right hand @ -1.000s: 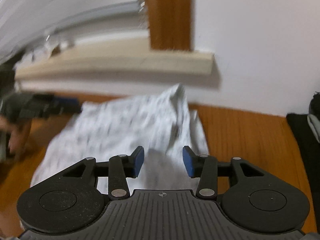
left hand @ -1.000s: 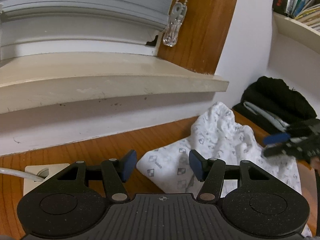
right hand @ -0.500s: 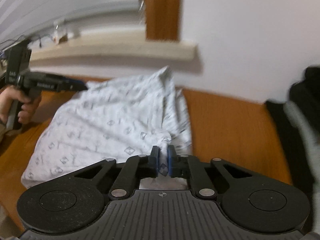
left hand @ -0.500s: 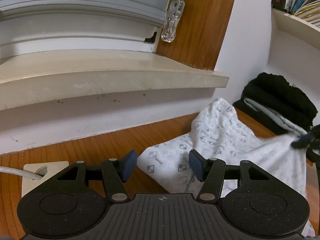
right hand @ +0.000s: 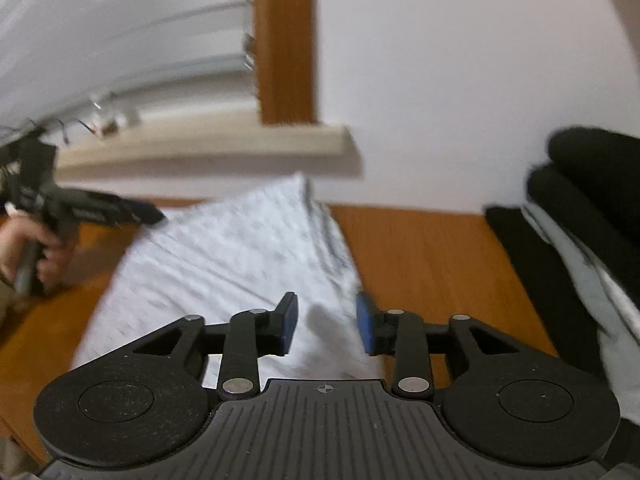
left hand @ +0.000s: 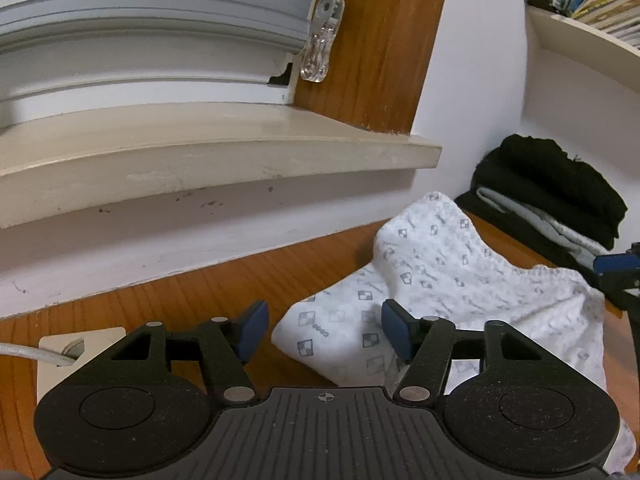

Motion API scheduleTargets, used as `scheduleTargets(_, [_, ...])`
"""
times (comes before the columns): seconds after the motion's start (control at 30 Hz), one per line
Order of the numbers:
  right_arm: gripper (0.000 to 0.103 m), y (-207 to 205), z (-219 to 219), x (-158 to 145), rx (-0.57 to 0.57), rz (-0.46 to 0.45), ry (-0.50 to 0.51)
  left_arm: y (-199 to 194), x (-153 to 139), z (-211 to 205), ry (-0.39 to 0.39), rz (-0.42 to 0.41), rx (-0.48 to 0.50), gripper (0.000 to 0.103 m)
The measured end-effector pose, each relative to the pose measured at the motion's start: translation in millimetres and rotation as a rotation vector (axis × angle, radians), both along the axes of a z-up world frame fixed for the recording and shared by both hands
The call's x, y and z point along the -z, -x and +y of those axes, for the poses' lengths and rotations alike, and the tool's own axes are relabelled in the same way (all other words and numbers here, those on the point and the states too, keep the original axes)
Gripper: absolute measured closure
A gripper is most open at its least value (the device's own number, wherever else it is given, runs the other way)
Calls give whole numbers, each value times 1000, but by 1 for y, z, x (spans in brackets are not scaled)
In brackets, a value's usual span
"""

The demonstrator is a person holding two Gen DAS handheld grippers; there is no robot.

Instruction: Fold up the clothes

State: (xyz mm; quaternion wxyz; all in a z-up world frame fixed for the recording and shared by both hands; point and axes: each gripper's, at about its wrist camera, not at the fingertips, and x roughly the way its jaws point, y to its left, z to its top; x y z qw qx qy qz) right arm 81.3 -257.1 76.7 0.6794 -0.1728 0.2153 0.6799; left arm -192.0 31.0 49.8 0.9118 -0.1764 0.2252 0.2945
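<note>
A white garment with a small grey check print (left hand: 440, 272) lies spread on the wooden table (left hand: 224, 292). My left gripper (left hand: 324, 332) is open just above the garment's near left corner, with nothing pressed between its blue pads. In the right wrist view the garment (right hand: 224, 256) is blurred. My right gripper (right hand: 326, 322) hovers over its right edge with the jaws opening. Cloth shows in the gap below the pads, which do not press on it. The right gripper (left hand: 616, 268) peeks in at the left view's right edge. A hand (right hand: 24, 248) holds the left gripper (right hand: 148, 212).
A stack of folded black and grey clothes (left hand: 552, 192) sits at the table's right against the wall, also in the right wrist view (right hand: 580, 208). A window sill (left hand: 200, 148) overhangs the back. A white socket plate with a cable (left hand: 68, 344) lies at left. A bookshelf (left hand: 592, 8) hangs above.
My right gripper shut on the garment's right edge, drew it to the right, then opened and let go. The cloth now lies stretched flatter. The left gripper stayed put.
</note>
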Motion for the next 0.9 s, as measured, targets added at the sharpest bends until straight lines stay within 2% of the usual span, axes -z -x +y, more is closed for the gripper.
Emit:
scheduleTargets(0.13, [63,25,12,17,-76,26,10,5,-2,2,-9,-4,-13,41])
scheduleTargets(0.23, [63,34,19,33,-81,-11,55,11,-4,5,5,-16,-27,41])
scheduleTargets(0.27, [63,31,20,38,-71,-24,64,13,-4,7,12,-18,-31,41])
scheduleTargets(0.33, [71,21,19,44,-52,-45,71,15,-5,8,25,-22,-26,41])
scheduleTargets(0.47, [70,-12,22,53,30,-91,87,12,-4,5,46,-12,26,41])
scheduleTargets(0.53, [70,-31,26,56,92,-69,90,8,-3,1,51,1,72,41])
scheduleTargets(0.67, [70,-35,33,56,126,-117,96,1,0,-7,56,28,139,41])
scheduleTargets(0.8, [68,-19,33,48,165,-165,42,0,2,-12,55,38,157,43])
scheduleTargets(0.9, [66,-9,27,43,161,-137,-29,-1,2,-12,70,47,169,49])
